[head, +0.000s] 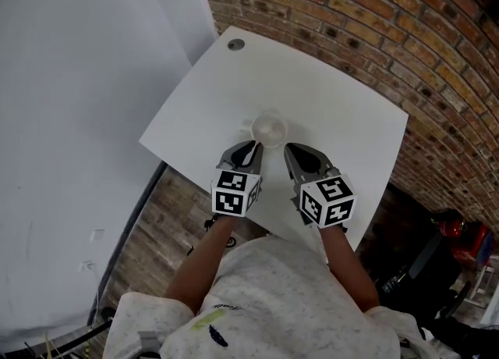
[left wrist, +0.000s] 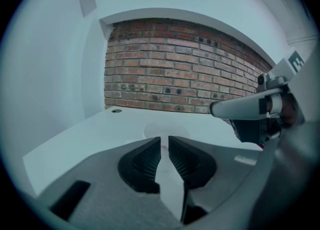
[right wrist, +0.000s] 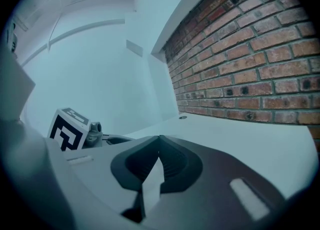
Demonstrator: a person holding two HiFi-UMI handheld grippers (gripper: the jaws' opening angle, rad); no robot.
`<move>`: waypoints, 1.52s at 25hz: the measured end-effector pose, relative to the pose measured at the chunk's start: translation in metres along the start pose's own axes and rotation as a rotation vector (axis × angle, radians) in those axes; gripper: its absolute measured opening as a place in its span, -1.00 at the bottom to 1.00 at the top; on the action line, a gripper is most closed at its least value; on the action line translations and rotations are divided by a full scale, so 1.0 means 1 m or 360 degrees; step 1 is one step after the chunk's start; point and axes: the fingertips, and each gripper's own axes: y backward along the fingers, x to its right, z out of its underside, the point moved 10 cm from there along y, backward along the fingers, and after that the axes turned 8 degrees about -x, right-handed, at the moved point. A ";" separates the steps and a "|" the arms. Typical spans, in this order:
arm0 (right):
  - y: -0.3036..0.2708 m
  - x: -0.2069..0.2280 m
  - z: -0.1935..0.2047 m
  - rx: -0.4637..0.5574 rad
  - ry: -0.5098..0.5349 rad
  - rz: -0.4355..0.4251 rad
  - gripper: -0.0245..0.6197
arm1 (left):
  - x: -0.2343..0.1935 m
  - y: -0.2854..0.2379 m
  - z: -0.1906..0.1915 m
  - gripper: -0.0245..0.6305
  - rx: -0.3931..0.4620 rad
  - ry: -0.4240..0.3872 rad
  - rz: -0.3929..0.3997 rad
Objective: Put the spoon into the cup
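A white cup (head: 270,128) stands near the middle of the white table (head: 335,108), with a small handle-like bulge on its left side. In the left gripper view the cup (left wrist: 167,129) shows as a pale shape just beyond the jaws. No spoon can be made out in any view. My left gripper (head: 254,149) sits just short of the cup on its near left. Its jaws are drawn together to a thin slit, with nothing clearly between them. My right gripper (head: 291,150) is just near-right of the cup, with its tips touching and empty.
A brick wall (head: 405,30) runs along the table's far and right sides, and a white wall (head: 70,115) stands to the left. A round cable hole (head: 235,44) marks the far corner. Dark gear and a red object (head: 456,229) lie on the floor at right.
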 end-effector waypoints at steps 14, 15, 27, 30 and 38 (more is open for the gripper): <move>0.019 -0.022 -0.001 0.0066 0.0018 0.0025 -0.89 | 0.005 0.036 -0.002 -0.78 0.0092 -0.0027 -0.0005; 0.020 -0.024 0.000 0.0068 0.0020 0.0027 -0.89 | 0.005 0.040 -0.002 -0.78 0.0099 -0.0026 -0.0007; 0.036 -0.051 0.008 0.0094 0.0064 0.0050 -0.90 | 0.009 0.078 0.010 -0.89 0.0169 -0.0033 -0.0011; 0.042 -0.058 0.011 0.0100 0.0095 0.0067 -0.90 | 0.012 0.087 0.013 -0.93 0.0183 -0.0037 -0.0012; 0.055 -0.076 0.017 0.0117 0.0123 0.0065 -0.90 | 0.020 0.105 0.023 -0.93 0.0204 -0.0020 -0.0011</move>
